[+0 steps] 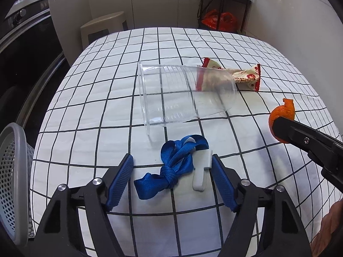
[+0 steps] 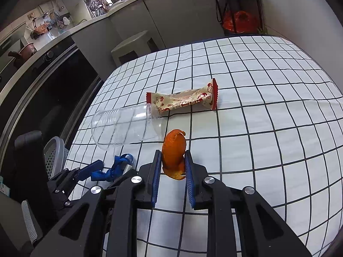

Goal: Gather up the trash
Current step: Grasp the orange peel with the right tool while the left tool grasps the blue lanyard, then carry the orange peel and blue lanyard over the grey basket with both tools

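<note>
A blue strap with a white clip (image 1: 173, 167) lies on the checked tablecloth between the fingers of my left gripper (image 1: 172, 160), which is open around it. It also shows in the right wrist view (image 2: 115, 169). My right gripper (image 2: 172, 156) is shut on an orange peel (image 2: 174, 152), also seen in the left wrist view (image 1: 280, 115). A clear plastic cup (image 1: 184, 94) lies on its side mid-table, seen also in the right wrist view (image 2: 126, 126). A red and cream snack wrapper (image 2: 184, 102) lies behind it, also in the left wrist view (image 1: 246, 76).
A grey perforated basket (image 1: 11, 171) stands off the table's left edge, also in the right wrist view (image 2: 53, 154). A beige stool (image 1: 103, 24) and a black rack with an orange bag (image 1: 220, 19) stand beyond the far edge. A dark oven front is at left.
</note>
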Motion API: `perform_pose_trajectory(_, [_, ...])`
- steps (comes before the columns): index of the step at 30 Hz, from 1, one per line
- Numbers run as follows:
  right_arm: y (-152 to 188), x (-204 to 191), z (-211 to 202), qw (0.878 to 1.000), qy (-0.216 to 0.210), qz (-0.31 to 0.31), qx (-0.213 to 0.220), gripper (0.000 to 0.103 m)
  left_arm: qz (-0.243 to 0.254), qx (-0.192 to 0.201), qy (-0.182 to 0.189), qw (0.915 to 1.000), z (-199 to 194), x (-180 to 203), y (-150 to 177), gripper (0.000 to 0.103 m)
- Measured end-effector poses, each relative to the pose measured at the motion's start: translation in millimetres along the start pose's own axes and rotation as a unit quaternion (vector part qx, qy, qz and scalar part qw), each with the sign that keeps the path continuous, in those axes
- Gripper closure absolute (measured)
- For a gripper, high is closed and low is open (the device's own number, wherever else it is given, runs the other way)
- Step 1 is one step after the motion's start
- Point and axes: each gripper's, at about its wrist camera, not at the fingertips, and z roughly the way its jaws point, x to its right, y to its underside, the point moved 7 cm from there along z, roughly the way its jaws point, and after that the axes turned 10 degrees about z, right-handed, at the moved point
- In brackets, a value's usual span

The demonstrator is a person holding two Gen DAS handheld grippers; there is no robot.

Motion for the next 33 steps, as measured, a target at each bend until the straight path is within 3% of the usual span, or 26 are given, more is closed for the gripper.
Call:
perform_pose_trajectory(3, [0.3,-1.0,-0.8,1.000,0.000,0.000,0.001,0.082,0.002,0.003,0.001,1.0000,-1.9,1.0,-0.8,0.049])
perform_pose_trajectory(5, [0.4,-1.3,-1.3,1.000,0.000,0.000,0.000,0.082,0.003,0.004,0.003,1.0000,-3.5,1.7,-0.3,0.063])
perform_pose_trajectory(10, [1.2,-4.8,-6.3,1.000,-0.002,-0.002,0.003,0.082,0.002,0.010,0.009,0.9999,-14.2,-0.9,1.7,0.081])
perform_pose_trajectory(25, [15.8,-41.9,-31.6,0.999,-0.036,-0.011,0.018,0.082,-0.028,0.066,-0.021,0.9972,-95.6,-66.2,35.3,0.081])
perform_pose_trajectory(33, [39.9,-102.7,-37.8,0.996,-0.068,-0.052,0.014,0.082,-0.069,0.093,-0.050,0.9920,-150.8,-119.6,57.7,0.081])
